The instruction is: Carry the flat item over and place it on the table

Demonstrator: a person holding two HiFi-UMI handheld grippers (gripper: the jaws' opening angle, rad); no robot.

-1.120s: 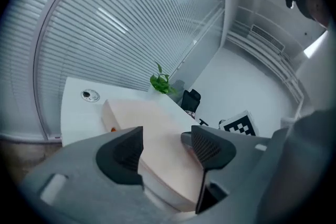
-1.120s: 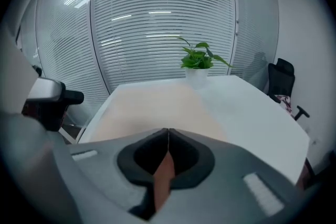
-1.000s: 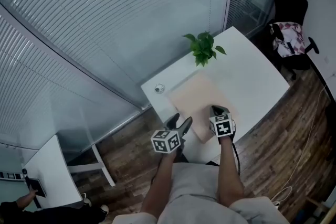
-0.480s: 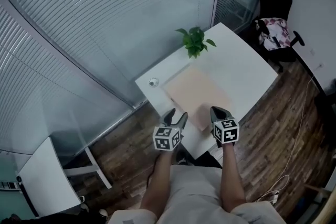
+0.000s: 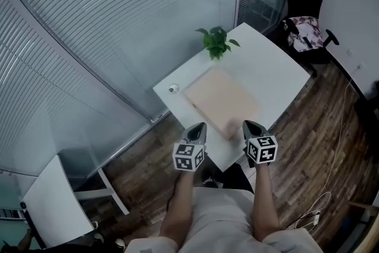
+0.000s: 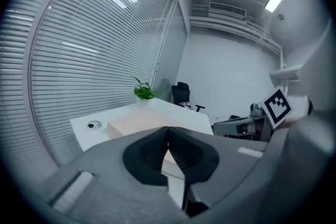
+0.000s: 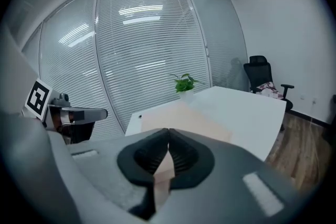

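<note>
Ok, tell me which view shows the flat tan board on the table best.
The head view: it looks down on the flat tan board and shows nearly its whole outline lying on the white table. The left and right gripper views see it low and foreshortened, its near part hidden behind each view's own shut jaws.

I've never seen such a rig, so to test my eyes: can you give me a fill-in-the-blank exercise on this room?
The left gripper and the right gripper both have their jaws ___.
The flat beige board on the white rectangular table is held by ___ gripper.
The small potted plant at the table's far end has ___ leaves.
Missing words: shut; neither; green.
</note>
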